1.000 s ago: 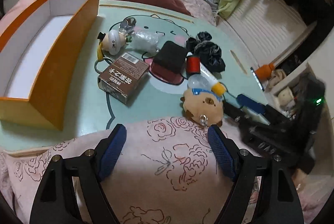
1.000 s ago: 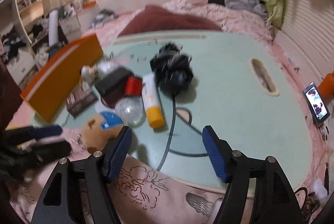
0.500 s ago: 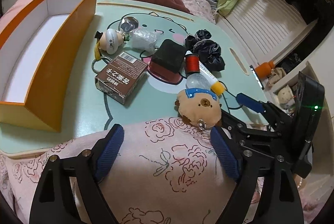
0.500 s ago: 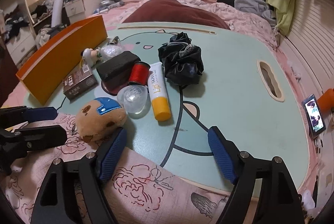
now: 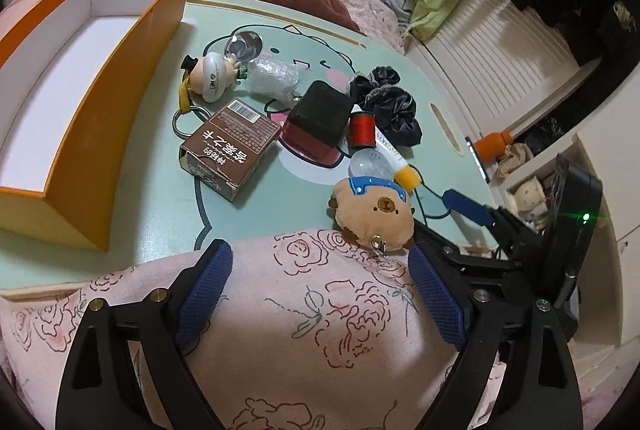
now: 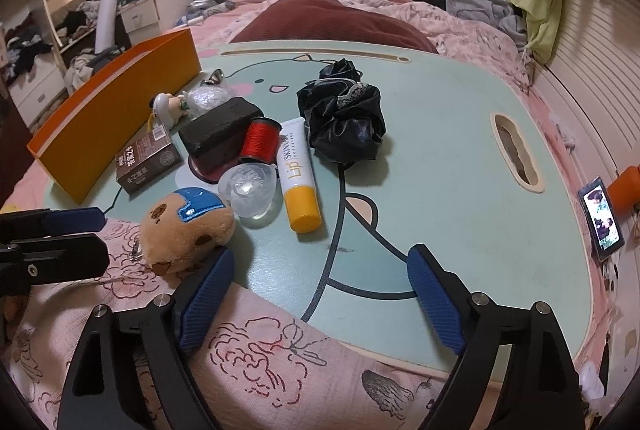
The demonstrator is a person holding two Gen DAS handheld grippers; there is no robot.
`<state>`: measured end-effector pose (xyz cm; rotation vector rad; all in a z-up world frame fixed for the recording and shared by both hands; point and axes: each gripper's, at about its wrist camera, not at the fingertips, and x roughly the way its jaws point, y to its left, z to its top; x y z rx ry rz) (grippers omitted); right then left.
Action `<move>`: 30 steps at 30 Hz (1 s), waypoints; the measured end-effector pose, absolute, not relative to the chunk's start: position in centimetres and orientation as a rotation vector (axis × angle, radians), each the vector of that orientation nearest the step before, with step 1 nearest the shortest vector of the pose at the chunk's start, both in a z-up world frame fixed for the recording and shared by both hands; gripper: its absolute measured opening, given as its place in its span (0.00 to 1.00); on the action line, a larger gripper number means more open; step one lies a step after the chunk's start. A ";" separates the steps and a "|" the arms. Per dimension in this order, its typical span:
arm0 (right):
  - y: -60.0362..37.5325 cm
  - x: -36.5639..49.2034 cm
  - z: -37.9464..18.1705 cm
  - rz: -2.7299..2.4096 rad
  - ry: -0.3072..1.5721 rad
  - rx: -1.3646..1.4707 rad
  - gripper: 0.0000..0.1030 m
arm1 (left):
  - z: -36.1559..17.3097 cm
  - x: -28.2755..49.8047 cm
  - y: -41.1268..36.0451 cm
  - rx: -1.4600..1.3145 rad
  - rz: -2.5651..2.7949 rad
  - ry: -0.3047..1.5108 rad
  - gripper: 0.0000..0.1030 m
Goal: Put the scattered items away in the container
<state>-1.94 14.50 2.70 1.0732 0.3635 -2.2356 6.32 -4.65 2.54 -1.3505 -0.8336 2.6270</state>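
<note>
Hovering at near edge – plush closest to both grippers

Going L to R: orange box (image 5: 132, 77) sits far L on the lap table (image 5: 160, 213), nothing visible inside. Items lie in a cluster to its R: brown carton (image 5: 230, 153), black case (image 5: 320, 111), red spool (image 5: 362, 127), lip tube (image 6: 298, 173) w/ long axis running toward the near edge, cap end closest.

Plush toy (image 5: 374, 211) sits at the near edge, just ahead of L gripper (image 5: 320, 294) toward its R finger; in R wrist view it's touching or just beside R gripper's (image 6: 320, 294) L finger. L jaws spread wide, R jaws opening; nothing between either pair. Plush likely first pick; box is on L side, so L hand suits.
</note>
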 end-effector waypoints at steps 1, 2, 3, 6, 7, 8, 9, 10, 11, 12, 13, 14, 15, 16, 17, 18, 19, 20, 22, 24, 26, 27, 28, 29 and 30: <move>14.5 -1.9 2.7 -2.235 0.363 1.073 0.87 | 2.5 6.5 -4.8 -1.336 2.627 -0.863 0.87; 14.5 -1.9 2.7 -2.235 0.364 1.073 0.87 | 2.5 6.6 -5.0 -1.326 2.632 -0.890 0.87; 14.5 -2.0 2.7 -2.235 0.364 1.073 0.87 | 2.5 6.7 -5.1 -1.327 2.645 -0.901 0.86; 14.5 -2.0 2.7 -2.236 0.362 1.075 0.88 | 3.3 7.0 -4.9 -1.319 2.712 -0.854 0.75; 14.5 -2.0 2.7 -2.235 0.360 1.075 0.88 | 3.9 7.1 -4.6 -1.306 2.736 -0.814 0.64; 14.5 -2.0 2.7 -2.236 0.361 1.075 0.88 | 4.4 7.0 -4.2 -1.297 2.757 -0.767 0.58; 14.5 -2.0 2.7 -2.236 0.361 1.075 0.88 | 4.7 7.0 -3.9 -1.297 2.770 -0.718 0.58; 14.6 -2.1 2.7 -2.238 0.352 1.077 0.89 | 5.1 6.7 -3.3 -1.302 2.779 -0.655 0.58; 14.8 -2.2 2.7 -2.238 0.333 1.077 0.89 | 5.4 6.4 -2.7 -1.305 2.780 -0.597 0.58; 14.9 -2.2 2.7 -2.237 0.315 1.077 0.89 | 5.6 6.2 -2.2 -1.304 2.775 -0.558 0.58; 15.1 -2.3 2.8 -2.234 0.295 1.075 0.89 | 5.8 5.9 -1.6 -1.302 2.766 -0.506 0.58; 15.3 -2.3 2.8 -2.232 0.277 1.072 0.89 | 6.0 5.6 -0.9 -1.306 2.758 -0.443 0.58; 15.5 -2.3 2.8 -2.231 0.263 1.070 0.89 | 6.2 5.4 -0.3 -1.312 2.758 -0.386 0.58; 15.5 -2.3 2.9 -2.229 0.256 1.069 0.89 | 6.2 5.3 0.1 -1.319 2.761 -0.338 0.58; 15.5 -2.3 2.9 -2.228 0.252 1.068 0.89 | 6.1 5.0 0.6 -1.336 2.761 -0.289 0.58; 15.5 -2.2 2.9 -2.228 0.253 1.068 0.89 | 6.0 4.8 1.0 -1.353 2.756 -0.258 0.58; 15.5 -2.2 2.9 -2.227 0.259 1.068 0.90 | 5.8 4.8 1.2 -1.362 2.750 -0.252 0.58; 15.3 -2.0 2.9 -2.227 0.276 1.068 0.90 | 5.6 4.9 1.2 -1.367 2.744 -0.264 0.58; 15.0 -1.8 2.9 -2.228 0.306 1.067 0.91 | 5.2 5.3 0.5 -1.365 2.739 -0.342 0.58; 15.0 -1.8 2.9 -2.226 0.305 1.069 0.92 | 4.6 5.7 -0.6 -1.378 2.745 -0.447 0.58; 14.9 -1.7 2.9 -2.222 0.303 1.069 0.93 | 3.6 5.7 -2.0 -1.435 2.736 -0.554 0.58; 14.8 -1.7 2.8 -2.221 0.307 1.070 0.93 | 2.9 5.6 -2.8 -1.470 2.714 -0.620 0.58; 14.7 -1.7 2.8 -2.221 0.311 1.071 0.93 | 2.6 5.7 -3.3 -1.466 2.696 -0.675 0.58; 14.7 -1.7 2.8 -2.221 0.316 1.073 0.93 | 2.5 5.8 -3.6 -1.448 2.687 -0.707 0.60; 14.6 -1.6 2.7 -2.221 0.320 1.073 0.94 | 2.5 5.8 -3.8 -1.440 2.679 -0.721 0.60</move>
